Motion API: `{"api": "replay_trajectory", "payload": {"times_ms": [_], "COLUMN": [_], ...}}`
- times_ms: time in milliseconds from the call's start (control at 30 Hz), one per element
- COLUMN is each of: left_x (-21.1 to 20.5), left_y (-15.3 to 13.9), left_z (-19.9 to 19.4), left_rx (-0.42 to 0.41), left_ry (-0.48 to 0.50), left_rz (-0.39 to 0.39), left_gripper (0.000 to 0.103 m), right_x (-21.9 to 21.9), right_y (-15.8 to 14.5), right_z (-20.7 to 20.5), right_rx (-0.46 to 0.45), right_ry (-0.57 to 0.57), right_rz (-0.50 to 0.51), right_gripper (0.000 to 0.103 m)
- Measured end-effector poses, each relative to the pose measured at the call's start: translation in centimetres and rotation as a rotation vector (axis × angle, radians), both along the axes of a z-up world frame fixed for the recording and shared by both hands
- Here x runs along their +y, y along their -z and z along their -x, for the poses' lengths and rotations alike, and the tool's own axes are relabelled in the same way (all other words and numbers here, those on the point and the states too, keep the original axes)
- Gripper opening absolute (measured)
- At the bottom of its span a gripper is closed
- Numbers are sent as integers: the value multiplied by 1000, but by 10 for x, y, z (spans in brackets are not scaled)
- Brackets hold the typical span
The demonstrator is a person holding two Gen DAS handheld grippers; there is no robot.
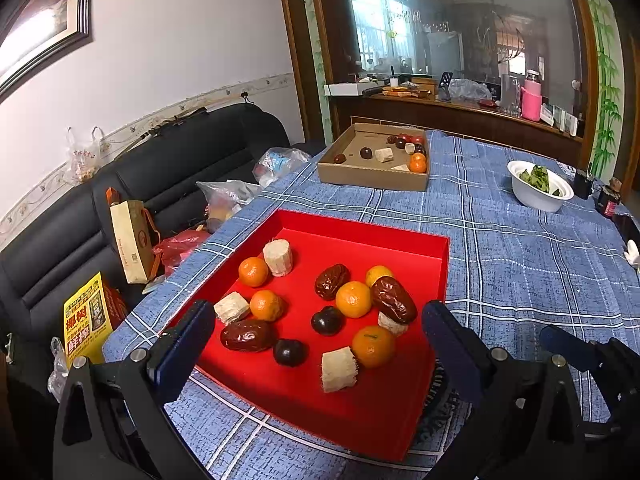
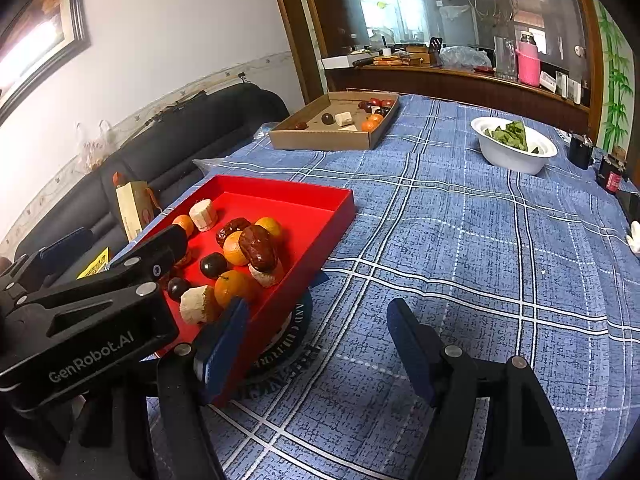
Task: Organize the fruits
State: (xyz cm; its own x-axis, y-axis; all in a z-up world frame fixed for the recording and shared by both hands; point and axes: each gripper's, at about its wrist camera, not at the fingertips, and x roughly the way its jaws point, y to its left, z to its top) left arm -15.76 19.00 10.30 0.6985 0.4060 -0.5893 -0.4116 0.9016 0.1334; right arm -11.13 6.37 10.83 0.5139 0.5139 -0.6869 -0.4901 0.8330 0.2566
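"GenRobot.AI" reads white along the left gripper (image 2: 120,276) body. On the yellow box (image 1: 86,316) by the sofa, red characters "椰树" show; the smaller print stays unreadable.

left gripper (image 1: 318,334) | black frame, silver screws, navy fingers (image 1: 182,344) | white "GenRobot.AI" lettering

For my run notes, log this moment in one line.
left claw: open over red tray | right claw: open, empty, beside tray | fruit in tray | cardboard box beyond
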Motion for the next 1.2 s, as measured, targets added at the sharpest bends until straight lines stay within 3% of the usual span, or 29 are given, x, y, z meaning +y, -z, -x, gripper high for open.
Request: {"api": "replay_trajectory", "payload": {"times_ms": [167, 267, 433, 533, 900, 1200], "left_x": [0, -3, -1, 7, 30, 42], "left_y": [-6, -21, -51, -58, -33, -20], "left_z": [9, 25, 64, 74, 54, 47], "left_rx": [-42, -143, -356, -407, -228, -177], "left_ry": [-19, -47, -106, -119, -103, -106], "left_rz": [-22, -70, -88, -64, 44, 76], "left_gripper": [103, 103, 103, 103, 103, 103], "right_x": [-1, 0, -2, -2, 18, 35], "right_y": [-3, -5, -12, -18, -26, -20], "right_z": [5, 9, 15, 20, 38, 43], "right_rx": [-20, -35, -63, -90, -147, -139], "right_ry": [5, 9, 8, 1, -63, -106], "right_rz": [9, 16, 7, -5, 44, 71], "right_gripper": [78, 78, 78, 80, 85, 86]}}
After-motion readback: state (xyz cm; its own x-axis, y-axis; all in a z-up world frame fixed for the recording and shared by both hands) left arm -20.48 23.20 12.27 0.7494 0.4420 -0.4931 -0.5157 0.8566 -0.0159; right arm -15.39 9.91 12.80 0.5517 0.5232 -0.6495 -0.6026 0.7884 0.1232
